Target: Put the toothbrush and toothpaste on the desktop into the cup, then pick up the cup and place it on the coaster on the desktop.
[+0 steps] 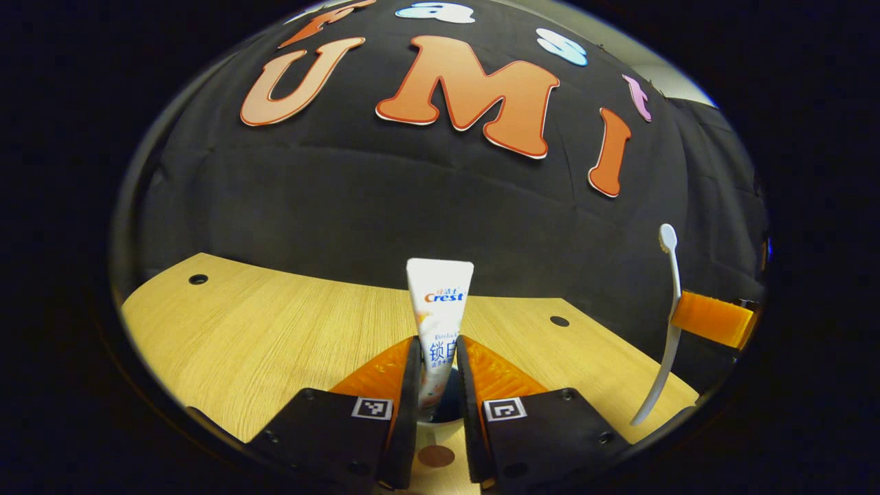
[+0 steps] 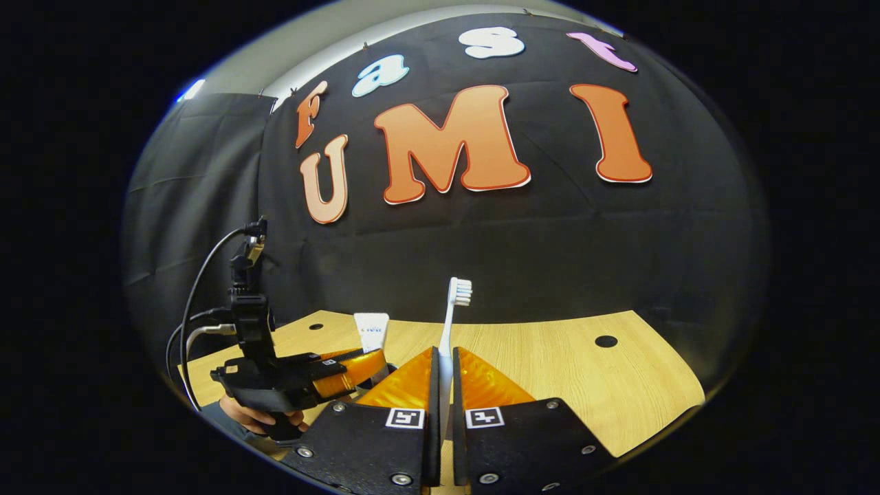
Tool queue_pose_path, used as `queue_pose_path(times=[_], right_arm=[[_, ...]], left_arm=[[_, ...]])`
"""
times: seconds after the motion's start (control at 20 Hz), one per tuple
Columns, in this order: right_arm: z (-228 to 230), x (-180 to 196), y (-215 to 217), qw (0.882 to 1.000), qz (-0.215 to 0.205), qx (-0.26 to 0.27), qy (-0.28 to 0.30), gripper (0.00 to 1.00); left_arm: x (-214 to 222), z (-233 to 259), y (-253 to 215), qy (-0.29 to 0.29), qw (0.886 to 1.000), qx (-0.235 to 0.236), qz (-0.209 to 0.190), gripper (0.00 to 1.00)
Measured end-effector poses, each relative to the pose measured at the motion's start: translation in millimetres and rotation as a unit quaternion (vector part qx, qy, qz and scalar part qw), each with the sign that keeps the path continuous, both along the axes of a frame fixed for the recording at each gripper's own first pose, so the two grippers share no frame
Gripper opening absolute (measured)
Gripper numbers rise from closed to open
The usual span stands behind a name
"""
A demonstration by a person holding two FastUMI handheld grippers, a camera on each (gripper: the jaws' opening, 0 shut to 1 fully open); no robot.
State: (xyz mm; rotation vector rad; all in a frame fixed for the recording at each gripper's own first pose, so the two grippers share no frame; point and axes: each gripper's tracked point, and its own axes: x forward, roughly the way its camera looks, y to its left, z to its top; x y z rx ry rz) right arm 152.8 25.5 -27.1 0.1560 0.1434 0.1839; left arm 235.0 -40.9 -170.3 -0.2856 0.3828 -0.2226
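Toothpaste (image 1: 440, 302) stood upright above the counter (image 1: 261, 330), pinched between the jaws of the left gripper (image 1: 438, 375), with a dark cup mouth (image 1: 450, 405) just below its lower end. The toothbrush (image 2: 450, 323) was clamped upright, bristles up, in the narrow jaws of the right gripper (image 2: 444, 375), to the right of the toothpaste and well apart from it.
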Motion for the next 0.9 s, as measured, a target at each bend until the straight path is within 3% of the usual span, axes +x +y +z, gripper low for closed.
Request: queue_pose_path(times=[0.15,0.4,0.65,0.75,0.9], right_arm=[[7.6,1.8,9.1,1.0,0.01,0.019,-0.012,0.07],[20.1,8.7,26.7,0.998,0.028,0.032,-0.04,0.07],[14.1,27.5,48.5,0.996,0.045,0.063,-0.047,0.07],[9.3,37.8,59.0,0.994,0.054,0.092,-0.04,0.07],[8.3,54.1,67.6,0.993,0.051,0.101,-0.045,0.07]], left_arm=[[-7.2,17.9,10.0,-0.027,0.999,0.013,0.011,0.29],[-25.1,33.1,24.0,-0.043,0.999,0.011,0.018,0.31],[-46.4,43.4,49.6,-0.06,0.997,0.037,0.027,0.33],[-54.7,41.1,53.5,-0.055,0.998,0.039,0.015,0.37],[-63.3,33.2,67.9,-0.046,0.997,0.051,0.016,0.59]])
